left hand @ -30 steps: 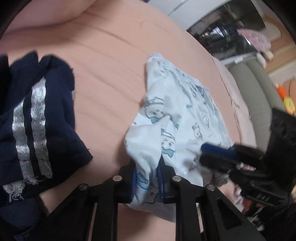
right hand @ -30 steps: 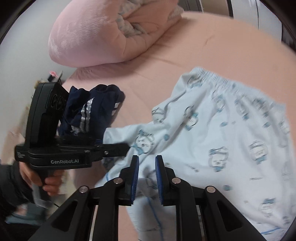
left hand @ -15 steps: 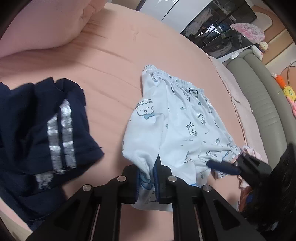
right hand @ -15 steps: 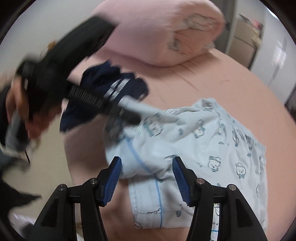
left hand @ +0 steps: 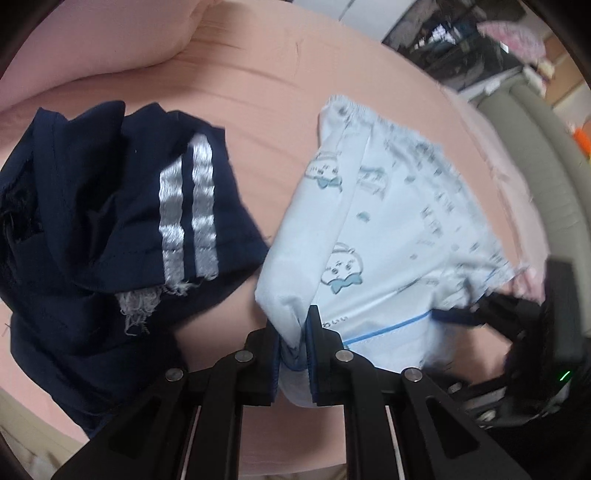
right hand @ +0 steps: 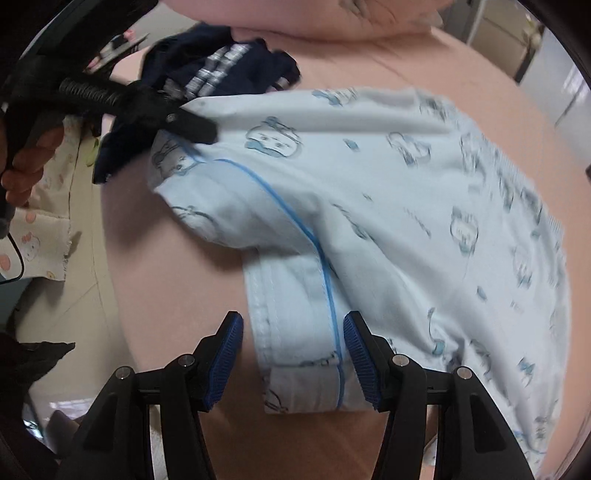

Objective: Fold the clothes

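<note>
On the left of the pink bed point(left hand: 280, 99) a navy garment point(left hand: 92, 236) with two silver stripes lies crumpled, its frayed stripe ends loose. Just to its right, touching its edge, lie the pale blue shorts point(left hand: 388, 229), printed with cartoon faces and piped in blue, their waistband toward the far side of the bed.

The left gripper point(left hand: 293, 354) is closed tight on a bunched corner of the shorts, the cloth pinched between its pads and lifted into a fold.

In the right wrist view a hand point(right hand: 26, 170) holds that same gripper at the left edge, its tip clamped on the shorts' corner. The right gripper point(right hand: 293, 363) stands wide apart, gripping nothing; its blue-padded fingers point(right hand: 225, 354) straddle the hem of a shorts leg that lies flat on the bed. A pink pillow point(right hand: 332, 18) sits at the top.
</note>
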The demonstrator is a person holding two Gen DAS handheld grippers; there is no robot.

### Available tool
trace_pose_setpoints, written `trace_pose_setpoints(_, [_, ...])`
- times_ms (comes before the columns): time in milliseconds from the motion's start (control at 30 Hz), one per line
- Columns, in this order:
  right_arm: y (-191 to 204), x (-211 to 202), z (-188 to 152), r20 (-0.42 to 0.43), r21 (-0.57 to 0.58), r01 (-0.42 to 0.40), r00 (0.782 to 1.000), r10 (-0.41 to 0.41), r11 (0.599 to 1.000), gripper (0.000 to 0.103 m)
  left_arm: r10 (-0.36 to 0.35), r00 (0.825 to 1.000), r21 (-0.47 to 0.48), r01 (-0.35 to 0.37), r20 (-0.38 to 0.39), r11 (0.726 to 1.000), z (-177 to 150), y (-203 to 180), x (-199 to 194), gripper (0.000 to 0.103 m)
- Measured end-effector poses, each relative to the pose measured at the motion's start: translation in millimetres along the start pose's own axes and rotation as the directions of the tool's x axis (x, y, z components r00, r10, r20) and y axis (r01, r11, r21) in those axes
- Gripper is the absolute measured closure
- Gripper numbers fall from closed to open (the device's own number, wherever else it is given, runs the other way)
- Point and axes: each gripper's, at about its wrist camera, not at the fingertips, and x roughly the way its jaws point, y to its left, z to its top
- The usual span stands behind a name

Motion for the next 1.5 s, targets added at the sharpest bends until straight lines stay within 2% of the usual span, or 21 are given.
trace_pose_setpoints(300, [-4.1, -4.8, -3.0, 0.016, -0.034, 0.024, 1.000, -0.023, 0.999, 0.046, 0.023, 1.000, -0.011, -0.023, 0.000, 1.000, 9.1, -4.2, -0.6, 0.089])
trace_pose_setpoints(433, [-5.8, -3.3, -6.0, 0.028, -0.053, 0.010, 1.000, -0.008, 0.999, 0.047, 0.033, 0.999, -0.017, -0.033, -0.017, 0.999, 8.4, -6.9, 5.0, 0.089])
trace_pose_setpoints(467, [-4.5, -3.1, -6.7, 0.029, -0.065, 0.009, 1.000, -0.007, 0.998, 0.049, 0.035, 0.999, -0.019, -0.035, -0.020, 0.999, 7.8, -7.7, 6.3, 0.089])
trace_pose_setpoints(500, [-1.8, -3.9, -7.4, 0.031, -0.087, 0.004, 1.000, -0.001, 0.996, 0.059, 0.037, 0.999, -0.018, -0.038, -0.020, 0.999, 7.9, -7.9, 6.9, 0.089])
trace_pose_setpoints(600, [5.2, -6.1, -8.8, 0.029, -0.146, -0.003, 1.000, 0.007, 0.989, 0.075, 0.045, 0.999, -0.015, -0.045, -0.018, 0.999, 8.2, -8.6, 8.6, 0.089])
trace_pose_setpoints(700, [2.5, -9.5, -8.4, 0.006, -0.157, -0.029, 1.000, 0.030, 0.987, 0.085, 0.053, 0.999, -0.016, -0.053, -0.012, 0.998, 9.1, -8.3, 9.0, 0.089])
trace_pose_setpoints(767, [-1.9, -11.1, -9.4, -0.014, -0.159, -0.054, 0.999, 0.053, 0.986, 0.088, 0.062, 0.998, -0.015, -0.062, -0.009, 0.998, 10.5, -5.6, 7.6, 0.087])
trace_pose_setpoints(933, [-11.1, -15.1, -16.1, -0.094, -0.165, -0.158, 0.985, 0.144, 0.974, 0.089, 0.077, 0.997, 0.012, -0.077, -0.011, 0.997, 13.0, -5.5, 5.9, 0.087])
trace_pose_setpoints(1167, [-10.4, -14.6, -21.8, -0.159, -0.185, -0.208, 0.971, 0.179, 0.960, 0.088, 0.124, 0.991, 0.058, -0.121, -0.050, 0.991, 8.7, -9.3, 9.7, 0.087])
trace_pose_setpoints(1300, [-9.9, -17.6, -17.6, -0.191, -0.207, -0.233, 0.962, 0.195, 0.950, 0.088, 0.131, 0.989, 0.095, -0.124, -0.071, 0.988, 4.0, -13.2, 9.0, 0.087])
trace_pose_setpoints(1400, [-20.3, -17.7, -14.4, -0.200, -0.133, -0.273, 0.949, 0.244, 0.953, 0.085, 0.137, 0.987, 0.103, -0.128, -0.082, 0.986, 4.2, -16.2, 5.3, 0.087])
trace_pose_setpoints(1500, [-30.1, -13.7, -16.7, -0.206, -0.065, -0.300, 0.937, 0.282, 0.952, 0.085, 0.133, 0.987, 0.062, -0.128, -0.085, 0.990, 9.0, -14.3, 1.6, 0.087])
